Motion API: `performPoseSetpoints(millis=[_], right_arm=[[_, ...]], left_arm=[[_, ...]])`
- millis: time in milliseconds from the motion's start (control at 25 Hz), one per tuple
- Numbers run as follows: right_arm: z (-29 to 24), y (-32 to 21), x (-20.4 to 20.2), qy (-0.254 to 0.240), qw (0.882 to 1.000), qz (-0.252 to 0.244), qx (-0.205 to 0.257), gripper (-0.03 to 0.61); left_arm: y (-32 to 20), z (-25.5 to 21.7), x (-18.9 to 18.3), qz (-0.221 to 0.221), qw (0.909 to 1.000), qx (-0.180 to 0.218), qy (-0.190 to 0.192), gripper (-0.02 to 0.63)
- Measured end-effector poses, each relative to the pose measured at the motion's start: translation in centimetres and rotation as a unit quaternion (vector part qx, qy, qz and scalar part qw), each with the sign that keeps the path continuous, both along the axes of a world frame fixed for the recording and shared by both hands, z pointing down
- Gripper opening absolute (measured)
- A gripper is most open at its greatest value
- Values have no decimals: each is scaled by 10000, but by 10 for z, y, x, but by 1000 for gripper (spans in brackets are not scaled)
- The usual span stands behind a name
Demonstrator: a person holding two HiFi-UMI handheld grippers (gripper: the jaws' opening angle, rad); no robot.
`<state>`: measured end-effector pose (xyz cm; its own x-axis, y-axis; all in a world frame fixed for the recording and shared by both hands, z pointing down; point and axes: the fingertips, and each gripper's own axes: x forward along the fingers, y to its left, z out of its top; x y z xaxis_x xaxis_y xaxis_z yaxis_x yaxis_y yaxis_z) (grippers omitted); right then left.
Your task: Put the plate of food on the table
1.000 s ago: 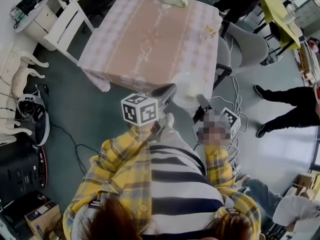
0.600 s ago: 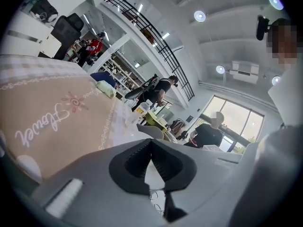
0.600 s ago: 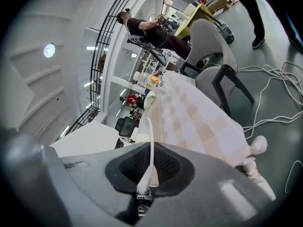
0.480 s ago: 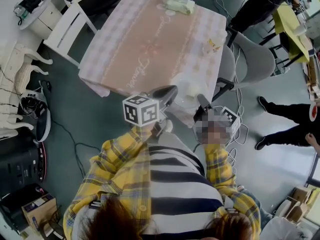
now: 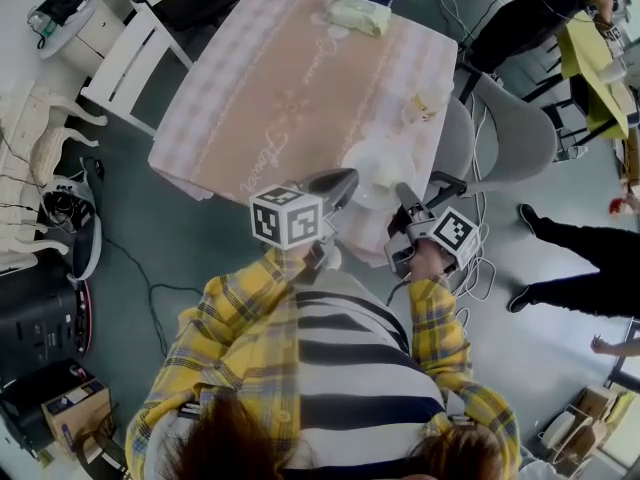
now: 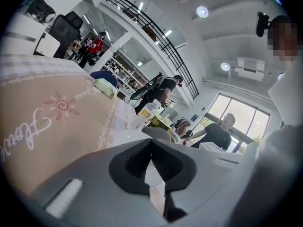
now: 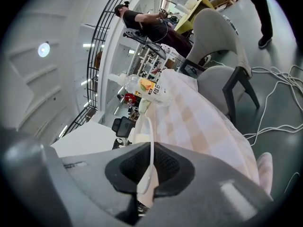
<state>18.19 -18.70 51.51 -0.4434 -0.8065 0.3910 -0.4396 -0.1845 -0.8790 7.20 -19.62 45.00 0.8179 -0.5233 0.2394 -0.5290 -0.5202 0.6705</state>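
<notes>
Claws, head view: left claw [image 5: 338,182] and right claw [image 5: 404,199] grip opposite rims of the white round plate [image 5: 372,166], which is over the near edge of the pink checked tabletop [image 5: 280,88]. Whether it touches the cloth is unclear.
Left gripper view: claw closed on the thin plate rim, tabletop beyond.
Right gripper view: claw pinched on the rim, with a clear plastic bottle [image 7: 142,86] on the tabletop beyond.

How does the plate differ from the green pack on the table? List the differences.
The plate is white and round; the green pack is squarish. The plate is at the table's near edge, the pack at its far edge. The left claw and right claw clamp the plate's rim; nothing touches the pack. Both are over the table.
</notes>
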Motion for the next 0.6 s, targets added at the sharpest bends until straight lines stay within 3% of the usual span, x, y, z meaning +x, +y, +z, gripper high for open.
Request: performPoseSetpoints(millis=[600], right_arm=[[36,-56,25,-65,9997,116,-207,9]], left_arm=[[-53,16,27,-2,9998,-101,-167,-3]])
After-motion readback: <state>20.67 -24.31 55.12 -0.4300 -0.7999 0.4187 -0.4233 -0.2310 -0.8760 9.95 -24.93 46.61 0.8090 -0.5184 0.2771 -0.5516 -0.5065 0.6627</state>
